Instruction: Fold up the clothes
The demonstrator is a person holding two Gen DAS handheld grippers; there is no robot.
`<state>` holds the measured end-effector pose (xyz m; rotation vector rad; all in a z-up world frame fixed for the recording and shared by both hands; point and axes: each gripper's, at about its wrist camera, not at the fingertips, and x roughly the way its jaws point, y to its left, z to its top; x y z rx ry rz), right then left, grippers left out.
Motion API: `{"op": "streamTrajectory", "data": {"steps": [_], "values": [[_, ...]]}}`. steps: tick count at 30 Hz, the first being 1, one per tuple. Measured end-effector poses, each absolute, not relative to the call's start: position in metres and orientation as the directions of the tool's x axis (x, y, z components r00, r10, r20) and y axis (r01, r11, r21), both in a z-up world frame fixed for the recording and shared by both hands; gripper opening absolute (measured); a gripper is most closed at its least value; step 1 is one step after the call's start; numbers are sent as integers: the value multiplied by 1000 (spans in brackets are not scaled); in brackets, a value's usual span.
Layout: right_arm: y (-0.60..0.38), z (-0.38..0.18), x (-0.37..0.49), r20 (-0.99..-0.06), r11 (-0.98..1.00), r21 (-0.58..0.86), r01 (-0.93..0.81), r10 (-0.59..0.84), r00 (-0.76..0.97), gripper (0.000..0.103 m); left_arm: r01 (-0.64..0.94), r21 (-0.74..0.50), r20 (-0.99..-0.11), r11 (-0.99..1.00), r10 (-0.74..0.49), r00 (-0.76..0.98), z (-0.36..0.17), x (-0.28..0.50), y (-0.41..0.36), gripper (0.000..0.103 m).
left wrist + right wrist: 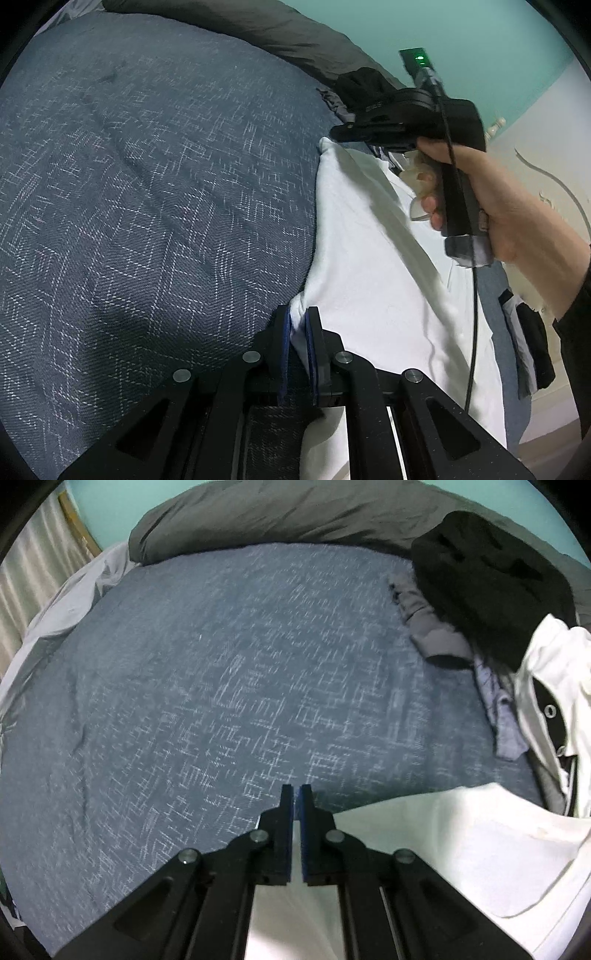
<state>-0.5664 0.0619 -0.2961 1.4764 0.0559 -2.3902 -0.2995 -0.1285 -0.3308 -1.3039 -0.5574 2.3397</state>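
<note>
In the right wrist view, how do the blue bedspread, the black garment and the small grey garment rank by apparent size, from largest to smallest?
1. Blue bedspread, by far.
2. Black garment.
3. Grey garment, partly hidden under the black one, so its full size is unsure.

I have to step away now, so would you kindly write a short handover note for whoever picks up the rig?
Left tool: shut on the near corner of the white garment.
Right tool: shut; in its own view nothing shows between the pads, but the left view shows its tip at the garment's far corner, so check that grip.
Layout: the garment lies along the right side of the blue bedspread. A pile of unfolded clothes sits at the far right.
Done: one edge held, at least at the near corner.
Left: fold this garment, then the pile.
</note>
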Motion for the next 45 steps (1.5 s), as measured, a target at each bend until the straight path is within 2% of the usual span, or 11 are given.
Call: {"op": "streamTrajectory", "data": {"steps": [4, 10, 16, 22, 26, 27, 30, 35, 45], "values": [[71, -280, -560, -858, -943, 132, 304, -262, -441, 13, -146, -517, -704, -844, 516, -488, -327, -300, -132, 16], [83, -261, -530, -847, -897, 226, 381, -374, -377, 14, -122, -517, -701, -847, 501, -508, -323, -303, -137, 16], [114, -282, -485, -862, -888, 283, 363, -401, -309, 14, -125, -520, -691, -845, 502, -521, -318, -301, -141, 16], [163, -298, -449, -880, -908, 271, 320, -368, -300, 26, -143, -500, -710, -854, 498, -498, -321, -299, -133, 16], [175, -312, -432, -888, -897, 281, 342, -378, -261, 27, -136, -488, -729, -862, 488, -481, -329, -301, -130, 17], [175, -315, -430, -897, -897, 265, 352, -364, -253, 27, -138, -484, -731, -864, 486, -479, -329, -302, -129, 18], [177, -320, -426, -897, -902, 262, 342, -359, -260, 3, -140, -479, -734, -867, 483, -477, -330, -302, -127, 19], [188, -316, -429, -870, -912, 294, 286, -380, -316, 1, -139, -481, -734, -866, 484, -477, -330, -302, -126, 19], [201, -316, -423, -867, -934, 263, 243, -339, -364, 2, -142, -480, -735, -865, 486, -473, -328, -301, -128, 20]]}}
